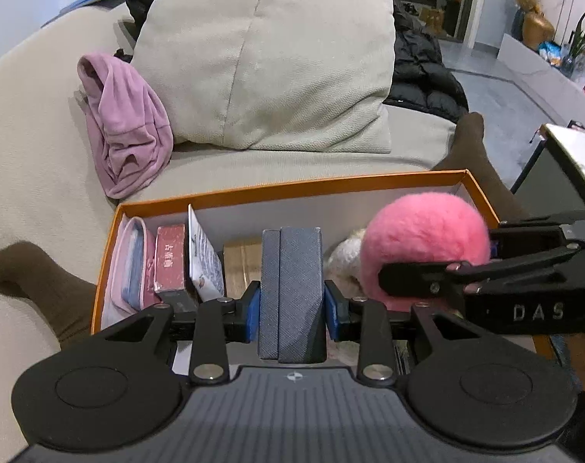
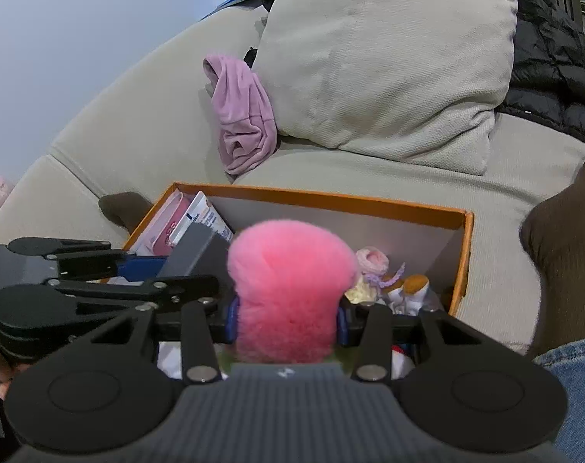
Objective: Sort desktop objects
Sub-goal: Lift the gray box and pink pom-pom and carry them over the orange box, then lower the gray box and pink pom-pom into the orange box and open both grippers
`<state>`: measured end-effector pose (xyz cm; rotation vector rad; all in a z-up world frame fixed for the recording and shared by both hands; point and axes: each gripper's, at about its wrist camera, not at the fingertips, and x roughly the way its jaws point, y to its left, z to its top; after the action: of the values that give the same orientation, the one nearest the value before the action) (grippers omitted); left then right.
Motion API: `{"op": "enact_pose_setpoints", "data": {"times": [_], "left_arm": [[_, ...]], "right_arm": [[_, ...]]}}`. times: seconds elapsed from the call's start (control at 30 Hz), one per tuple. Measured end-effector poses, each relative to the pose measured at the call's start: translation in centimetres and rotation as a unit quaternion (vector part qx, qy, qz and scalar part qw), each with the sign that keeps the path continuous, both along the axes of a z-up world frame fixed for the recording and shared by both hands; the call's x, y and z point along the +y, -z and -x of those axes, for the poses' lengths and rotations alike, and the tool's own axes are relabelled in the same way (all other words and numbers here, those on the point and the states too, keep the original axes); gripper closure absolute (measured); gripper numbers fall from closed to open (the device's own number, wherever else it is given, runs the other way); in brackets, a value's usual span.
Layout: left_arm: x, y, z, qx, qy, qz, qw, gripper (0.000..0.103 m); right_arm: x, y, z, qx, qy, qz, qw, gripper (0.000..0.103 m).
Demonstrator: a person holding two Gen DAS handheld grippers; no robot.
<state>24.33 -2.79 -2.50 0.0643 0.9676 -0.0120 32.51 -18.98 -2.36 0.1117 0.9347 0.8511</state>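
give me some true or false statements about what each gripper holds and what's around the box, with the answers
1. The left gripper is shut on a grey textured rectangular case. True.
2. The right gripper holds a red box. False: its jaws press a fluffy pink pom-pom ball.
3. The orange-rimmed cardboard box sits on a beige sofa. True.
4. A crumpled lilac cloth lies inside the box. False: it lies on the sofa beside a beige cushion.
5. The box is empty. False: a dark red packet and other items stand in it.
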Motion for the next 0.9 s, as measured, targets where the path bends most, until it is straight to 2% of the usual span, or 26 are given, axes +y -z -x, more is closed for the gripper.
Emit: {"op": "enact_pose_setpoints", "data": {"times": [0.1,0.37,0.47,0.67,0.8,0.9], "left_arm": [[-0.8,0.0,-0.1,0.001,0.002,-0.015,0.9999,0.066],[-1.2,0.0,-0.2,0.007,0.0,-0.007,1.0,0.066],[-0.8,-0.5,-0.1,-0.002,-0.003,0.028,0.9996,0.066],[0.1,0.6,-0.9,0.015,-0.021,0.049,0.9984,0.066],[0.7,1.0,-1.1,0.013,-0.031,0.037,0.9988,0.066],[-0.2,1.2,-1.1,0.006,-0.019,0.01,0.9997,0.066]], "right_arm": [[-0.2,0.1,0.0,0.002,0.003,0.001,1.0,0.057],[-0.8,0.0,0.0,0.001,0.009,-0.01,1.0,0.057],[-1.1,0.1,-0.2,0.001,0.019,-0.01,1.0,0.057],[-1.5,0.4,-0.5,0.009,0.024,-0.013,1.0,0.057],[-1.6,0.4,-0.5,0.009,0.023,-0.013,1.0,0.057],[-1.6,0.4,-0.6,0.009,0.022,-0.014,1.0,0.057]]}}
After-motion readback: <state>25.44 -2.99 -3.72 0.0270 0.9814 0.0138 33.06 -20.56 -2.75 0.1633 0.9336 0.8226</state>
